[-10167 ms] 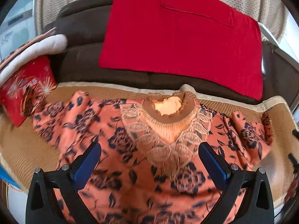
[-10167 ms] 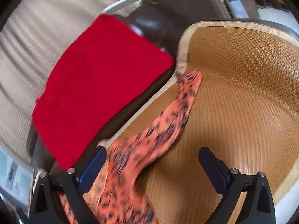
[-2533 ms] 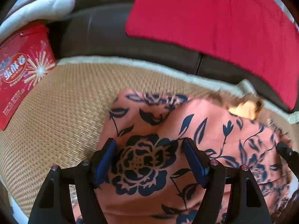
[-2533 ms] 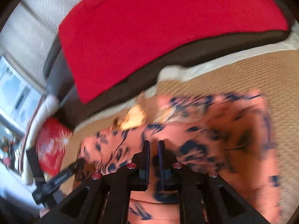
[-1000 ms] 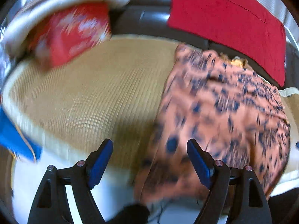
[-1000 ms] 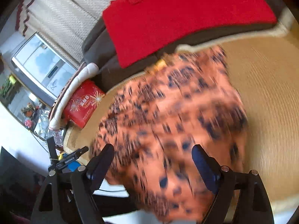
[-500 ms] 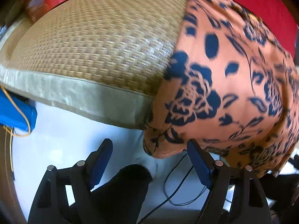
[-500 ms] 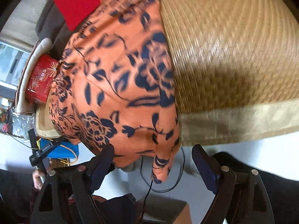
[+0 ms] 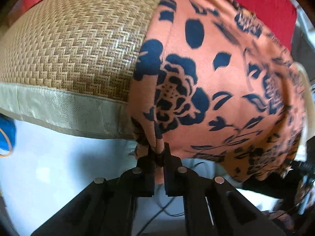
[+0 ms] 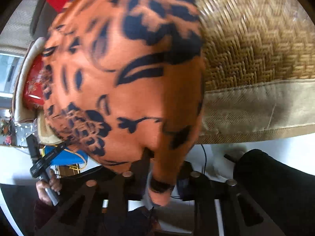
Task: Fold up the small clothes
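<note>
woven mat [image 9: 74, 45]: covers the seat, pale trim along its front edge. orange floral garment [image 9: 216, 90]: lies on the mat, hem draped over that edge. left hand-held gripper [image 9: 158, 153]: jaws together, clamped on the garment's lower left corner. right hand-held gripper [image 10: 164, 179]: jaws closing, the garment's lower right corner [image 10: 161, 186] hanging between them.

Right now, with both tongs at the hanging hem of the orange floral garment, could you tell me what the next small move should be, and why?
Probably lift both corners together and carry the hem up over the woven mat. The left tongs are shut on one corner of the garment; the right tongs are closing with the other corner between them, and the hem dangles over the mat's edge.
</note>
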A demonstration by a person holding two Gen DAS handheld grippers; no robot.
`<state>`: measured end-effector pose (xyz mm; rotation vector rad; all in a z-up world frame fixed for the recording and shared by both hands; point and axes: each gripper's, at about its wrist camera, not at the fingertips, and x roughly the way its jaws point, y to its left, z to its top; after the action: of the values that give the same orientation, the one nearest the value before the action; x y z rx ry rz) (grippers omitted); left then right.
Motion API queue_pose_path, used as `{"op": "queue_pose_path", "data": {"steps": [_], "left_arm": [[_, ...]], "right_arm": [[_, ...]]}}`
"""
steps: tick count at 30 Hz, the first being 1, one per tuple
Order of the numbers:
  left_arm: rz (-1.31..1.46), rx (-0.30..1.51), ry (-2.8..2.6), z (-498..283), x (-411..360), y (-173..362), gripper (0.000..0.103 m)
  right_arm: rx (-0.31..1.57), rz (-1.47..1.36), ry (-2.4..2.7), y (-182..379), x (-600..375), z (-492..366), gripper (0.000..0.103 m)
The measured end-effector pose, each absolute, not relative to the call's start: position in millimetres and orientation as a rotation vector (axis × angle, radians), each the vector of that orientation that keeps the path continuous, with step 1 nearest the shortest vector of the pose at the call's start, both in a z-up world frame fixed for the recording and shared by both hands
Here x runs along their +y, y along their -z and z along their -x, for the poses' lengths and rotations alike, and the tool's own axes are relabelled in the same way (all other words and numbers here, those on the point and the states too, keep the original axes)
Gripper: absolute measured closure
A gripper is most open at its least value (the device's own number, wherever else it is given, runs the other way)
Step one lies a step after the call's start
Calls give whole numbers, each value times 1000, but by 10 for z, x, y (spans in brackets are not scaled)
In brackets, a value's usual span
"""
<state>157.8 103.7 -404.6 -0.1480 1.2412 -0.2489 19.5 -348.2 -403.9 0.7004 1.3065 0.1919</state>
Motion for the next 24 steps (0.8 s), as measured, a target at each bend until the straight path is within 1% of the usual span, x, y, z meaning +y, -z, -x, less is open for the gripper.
{"op": "queue_pose_path", "data": {"steps": [2, 5, 9, 14, 19, 24], "left_arm": [[170, 1208, 286, -1527, 1063, 3941, 98], [187, 1153, 350, -1436, 1072, 3750, 98], [194, 1042, 440, -1323, 1032, 3406, 98], [301, 990, 470, -1478, 1127, 3125, 98], [406, 945, 465, -1573, 1351, 2864, 98], [436, 909, 457, -1990, 1381, 2531, 98]], "right_arm": [[1266, -718, -244, 3842, -3448, -117, 88], [1155, -766, -344, 3460, -3422, 25, 88], [1036, -787, -405, 3009, -3478, 121, 88], [925, -805, -441, 2536, -3589, 40, 88], [861, -829, -455, 2259, -3635, -53, 88], [768, -861, -437, 1985, -3888, -294, 88]]}}
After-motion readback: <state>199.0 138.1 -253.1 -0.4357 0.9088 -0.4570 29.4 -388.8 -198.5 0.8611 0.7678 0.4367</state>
